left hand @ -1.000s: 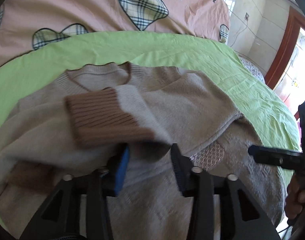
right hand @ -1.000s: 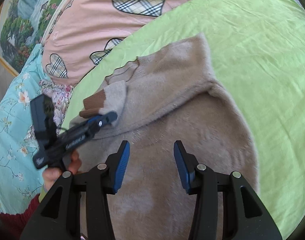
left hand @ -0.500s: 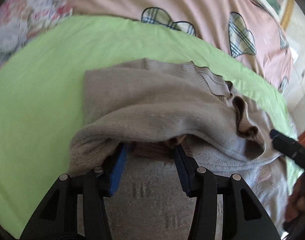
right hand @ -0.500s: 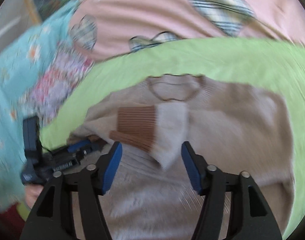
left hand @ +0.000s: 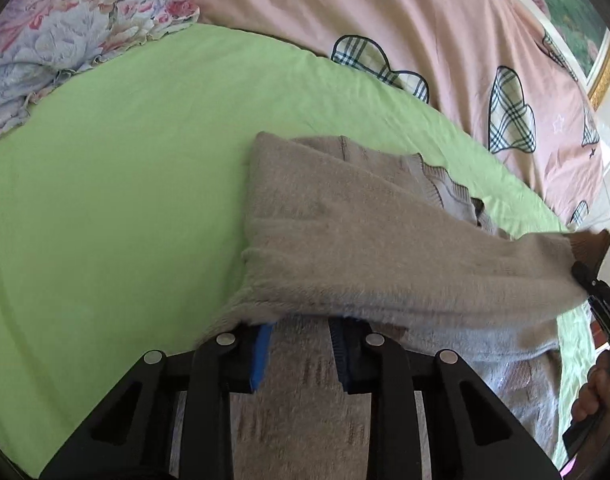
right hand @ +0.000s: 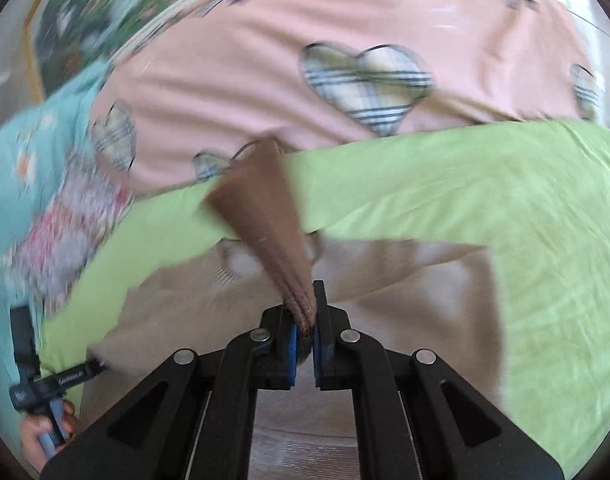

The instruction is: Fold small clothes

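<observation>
A beige knit sweater [left hand: 345, 220] lies on the green sheet [left hand: 125, 200]. Its sleeve [left hand: 445, 276] is stretched rightward across the body. My right gripper [right hand: 305, 320] is shut on the sleeve's brown ribbed cuff [right hand: 265, 216] and holds it up off the sweater; in the left wrist view that gripper [left hand: 585, 276] shows at the right edge. My left gripper [left hand: 299, 332] sits at the sweater's left side. Its jaws are closing, its pads still stand apart, and the sleeve's fold drapes over and hides its tips. In the right wrist view the left gripper [right hand: 93, 368] is at the lower left.
A pink quilt with plaid hearts [left hand: 425, 20] is bunched behind the sheet. A floral pillow [left hand: 65, 20] lies at the far left. A framed picture [left hand: 565, 12] hangs on the wall. Bare green sheet spreads left of the sweater. A hand [right hand: 45, 432] holds the left gripper.
My right gripper closed on the brown cuff and lifted it, drawing the sleeve out to the right. The left gripper's jaws narrowed at the sweater's left fold.
</observation>
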`<state>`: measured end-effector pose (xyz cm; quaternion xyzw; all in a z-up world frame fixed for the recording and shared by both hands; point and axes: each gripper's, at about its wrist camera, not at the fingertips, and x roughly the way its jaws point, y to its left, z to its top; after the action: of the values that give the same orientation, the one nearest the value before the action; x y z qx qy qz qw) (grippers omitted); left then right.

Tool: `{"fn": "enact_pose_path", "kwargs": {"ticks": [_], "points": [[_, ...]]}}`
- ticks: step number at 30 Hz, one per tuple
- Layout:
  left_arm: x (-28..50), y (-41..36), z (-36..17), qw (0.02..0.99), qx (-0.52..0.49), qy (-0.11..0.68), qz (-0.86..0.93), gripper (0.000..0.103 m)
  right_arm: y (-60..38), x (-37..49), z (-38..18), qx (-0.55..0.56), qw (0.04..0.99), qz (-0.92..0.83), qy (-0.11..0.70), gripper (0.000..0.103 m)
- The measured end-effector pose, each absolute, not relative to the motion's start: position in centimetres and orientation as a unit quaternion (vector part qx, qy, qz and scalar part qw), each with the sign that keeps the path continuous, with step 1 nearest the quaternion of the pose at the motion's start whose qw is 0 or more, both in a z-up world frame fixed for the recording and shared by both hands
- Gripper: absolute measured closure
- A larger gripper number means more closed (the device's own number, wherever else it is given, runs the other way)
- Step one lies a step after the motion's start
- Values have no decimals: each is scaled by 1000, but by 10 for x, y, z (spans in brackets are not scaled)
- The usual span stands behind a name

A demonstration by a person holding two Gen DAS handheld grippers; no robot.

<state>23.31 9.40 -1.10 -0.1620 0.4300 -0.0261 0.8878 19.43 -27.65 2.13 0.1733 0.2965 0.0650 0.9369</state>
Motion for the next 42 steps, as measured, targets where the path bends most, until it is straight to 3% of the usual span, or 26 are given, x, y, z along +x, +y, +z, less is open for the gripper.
{"fn": "enact_pose_path", "kwargs": {"ticks": [11,13,15,16,20,23,28,34,39,41,42], "points": [[205,95,-10,895,-86,438,9,71,-287,197,-44,250,889,88,373,94],[199,91,-8,896,-66,440,13,71,-292,197,-52,266,881,79,384,85],[190,87,-6,899,-48,436,14,62,-301,194,-58,287,876,66,382,66],[186,85,-6,900,-40,434,15,56,-305,192,-60,296,874,65,380,65],[189,90,-10,903,-11,427,50,51,-311,193,-66,310,870,64,379,66],[205,103,-18,897,-33,436,68,53,-307,200,-56,297,874,74,377,94],[217,121,-24,888,-91,446,65,59,-304,176,17,243,933,109,241,94],[215,136,-26,879,-160,447,44,65,-310,195,-30,235,903,74,353,94],[210,138,-16,869,-188,457,-41,67,-316,187,-56,261,880,68,390,83],[207,139,-9,865,-196,451,-94,51,-320,178,-54,267,882,70,383,72],[208,140,-5,866,-196,448,-109,48,-323,174,-53,268,883,71,379,67]]}}
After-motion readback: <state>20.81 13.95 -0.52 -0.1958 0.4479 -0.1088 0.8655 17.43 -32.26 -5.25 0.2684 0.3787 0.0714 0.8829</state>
